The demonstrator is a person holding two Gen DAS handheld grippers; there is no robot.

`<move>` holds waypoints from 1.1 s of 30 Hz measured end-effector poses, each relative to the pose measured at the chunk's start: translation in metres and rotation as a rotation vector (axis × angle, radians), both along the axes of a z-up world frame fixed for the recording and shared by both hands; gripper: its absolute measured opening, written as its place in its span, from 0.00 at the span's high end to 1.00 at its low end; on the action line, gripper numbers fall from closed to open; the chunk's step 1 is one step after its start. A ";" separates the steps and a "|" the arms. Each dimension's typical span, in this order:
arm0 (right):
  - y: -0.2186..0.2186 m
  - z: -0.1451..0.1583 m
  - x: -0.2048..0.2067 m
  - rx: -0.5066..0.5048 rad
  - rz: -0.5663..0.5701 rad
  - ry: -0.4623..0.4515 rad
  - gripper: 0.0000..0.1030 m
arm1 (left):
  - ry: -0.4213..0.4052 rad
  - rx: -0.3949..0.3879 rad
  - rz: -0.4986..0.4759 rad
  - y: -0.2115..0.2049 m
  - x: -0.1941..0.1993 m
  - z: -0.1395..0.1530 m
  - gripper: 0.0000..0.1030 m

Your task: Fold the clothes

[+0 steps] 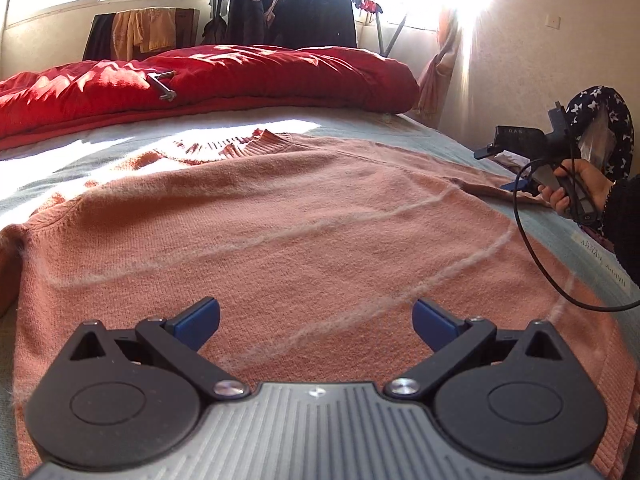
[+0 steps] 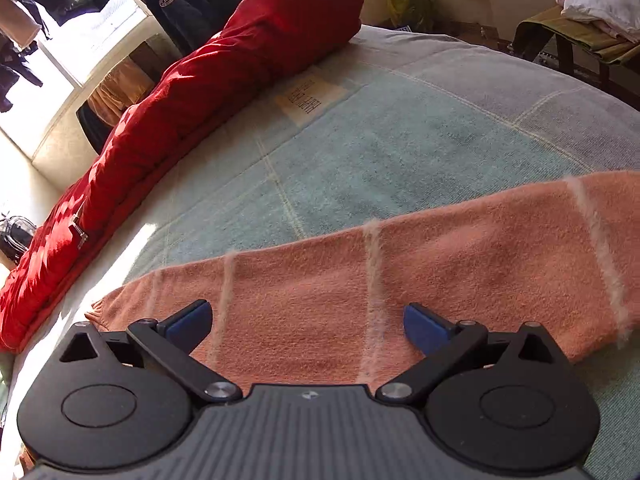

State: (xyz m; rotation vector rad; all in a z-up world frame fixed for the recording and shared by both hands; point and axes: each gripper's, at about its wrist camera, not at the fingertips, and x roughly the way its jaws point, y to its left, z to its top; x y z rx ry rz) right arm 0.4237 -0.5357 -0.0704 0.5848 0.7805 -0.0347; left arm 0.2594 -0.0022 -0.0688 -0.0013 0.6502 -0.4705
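On the bed: a salmon-pink knit sweater with thin fuzzy white stripes [image 1: 304,216] is spread out flat on the pale blue-green patchwork bedspread [image 2: 400,128], collar pointing toward the window, one sleeve [image 2: 400,272] stretched straight out to the side.
Left gripper: the black left gripper with blue finger pads [image 1: 316,320] hangs low over the hem end of the sweater body, jaws spread wide, nothing in them.
Right gripper: the matching right gripper [image 2: 308,322] sits over the outstretched sleeve, also gaping, gripping nothing. From the left view you can see the person's hand [image 1: 580,188] wrapped around its handle.
Background stuff: big rumpled red quilt [image 1: 200,76] bunched along the far side of the bed, dark jackets on a rack [image 1: 292,12] by the window.
Fold state: body looks unfolded and laid out, sleeve fully extended. No creases or stacked layers that I can make out.
What could go wrong: that knit looks soft and stretchy, so if the pads only pinch the top layer, the bottom layer may lag and the fold comes out lopsided.
Also: the black cable [image 1: 536,256] from the right gripper drapes across the sweater's edge, so it could snag or drag the fabric.
Also also: the bedspread looks grippy, so a dragged sleeve might bunch instead of sliding.
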 end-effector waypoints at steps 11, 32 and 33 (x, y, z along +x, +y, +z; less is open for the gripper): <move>-0.068 0.010 -0.027 -0.103 -0.199 -0.001 0.00 | -0.001 0.028 0.009 -0.003 -0.002 -0.001 0.01; -0.086 0.006 -0.046 -0.036 -0.202 -0.016 0.00 | -0.012 0.065 0.015 -0.007 -0.005 -0.001 0.01; -0.079 0.005 -0.045 -0.039 -0.150 -0.009 0.00 | -0.012 0.066 0.015 -0.007 -0.005 -0.001 0.01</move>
